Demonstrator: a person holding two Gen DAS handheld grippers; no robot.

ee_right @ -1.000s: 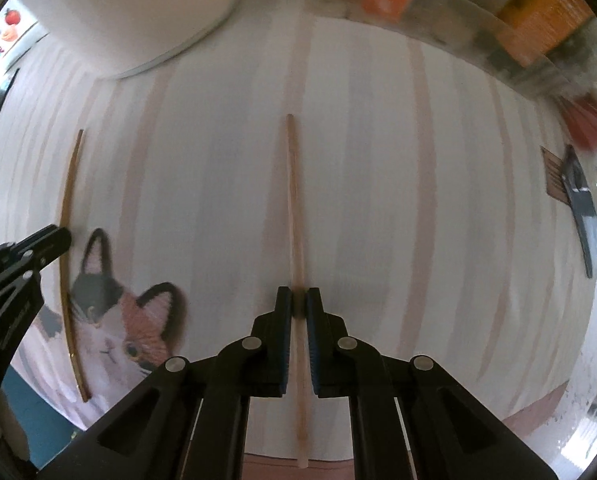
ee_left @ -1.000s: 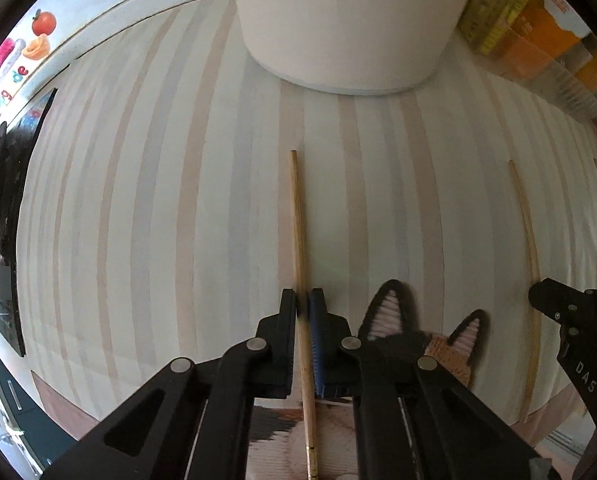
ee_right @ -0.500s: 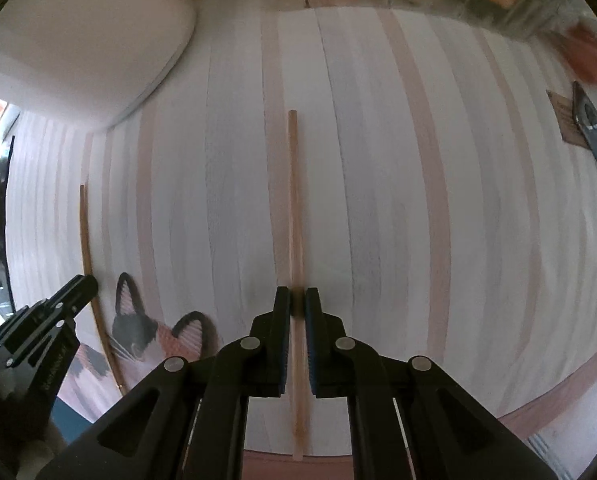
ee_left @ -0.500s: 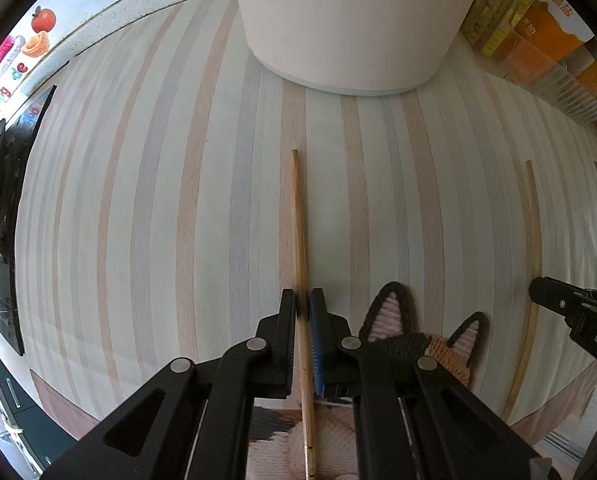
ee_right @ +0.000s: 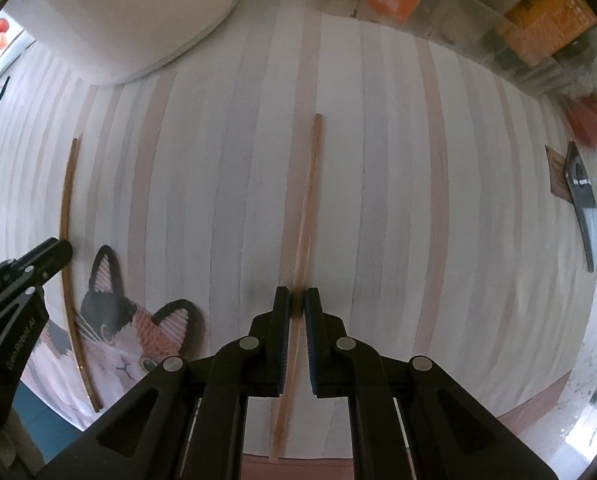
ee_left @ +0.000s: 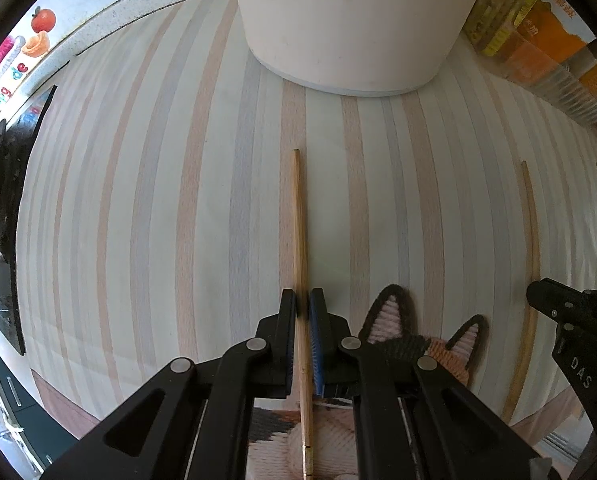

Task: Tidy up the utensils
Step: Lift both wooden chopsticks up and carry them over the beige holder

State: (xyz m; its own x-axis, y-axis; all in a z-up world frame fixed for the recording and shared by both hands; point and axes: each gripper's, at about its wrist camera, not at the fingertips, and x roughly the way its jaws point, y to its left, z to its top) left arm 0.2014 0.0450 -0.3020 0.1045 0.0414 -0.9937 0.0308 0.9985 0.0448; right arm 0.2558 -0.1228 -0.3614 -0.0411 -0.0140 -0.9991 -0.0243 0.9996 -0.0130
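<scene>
Left gripper point(ee_left: 303, 300) jaws pinch one wooden chopstick point(ee_left: 299, 232) partway along; its lower end runs down between the fingers, over a cat-face mat point(ee_left: 438, 350) largely hidden by the gripper. Right gripper point(ee_right: 297, 300) jaws pinch a second chopstick point(ee_right: 310, 200); blurred, so its lower end is hard to make out. Both sticks lie parallel over a striped cloth point(ee_left: 158, 220), well apart. White container point(ee_left: 358, 20) cut off at the top edge. Packaged goods point(ee_right: 546, 28) at the back, labels unreadable.
</scene>
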